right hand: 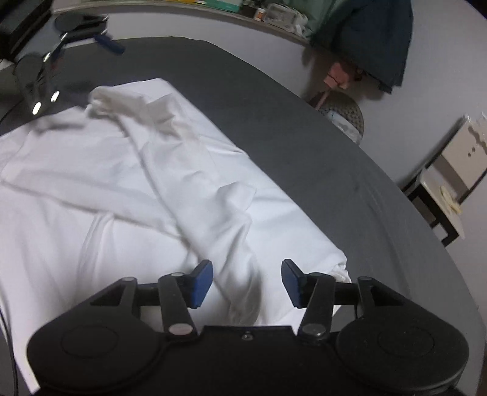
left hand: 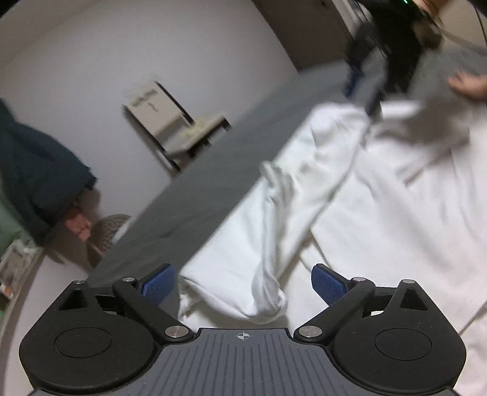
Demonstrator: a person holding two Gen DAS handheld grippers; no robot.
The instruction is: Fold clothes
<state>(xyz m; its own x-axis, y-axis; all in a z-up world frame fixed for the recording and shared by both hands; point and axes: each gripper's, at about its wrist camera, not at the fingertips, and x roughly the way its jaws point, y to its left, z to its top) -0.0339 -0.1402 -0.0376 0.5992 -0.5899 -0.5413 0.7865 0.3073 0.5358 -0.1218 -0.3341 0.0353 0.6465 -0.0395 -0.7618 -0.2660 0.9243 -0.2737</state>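
Note:
A white long-sleeved garment [left hand: 380, 213] lies spread on a dark grey table [left hand: 194, 198]. In the left wrist view one sleeve [left hand: 274, 231] runs toward me, and its cuff end sits between the blue pads of my left gripper [left hand: 242, 284], which stands open around it. The right gripper [left hand: 365, 88] shows blurred at the sleeve's far end. In the right wrist view the garment [right hand: 106, 182] covers the left of the table [right hand: 274, 106]; a folded sleeve [right hand: 231, 243] passes between the wide-open fingers of my right gripper [right hand: 247, 283]. The left gripper [right hand: 45, 70] is blurred at the far left.
A white box on a small black stand [left hand: 170, 125] sits by the wall. A dark blue coat [right hand: 365, 36] hangs over a woven basket [right hand: 347, 115]. A shelf with clutter [right hand: 274, 12] runs behind the table. A hand [left hand: 468, 85] appears at the upper right.

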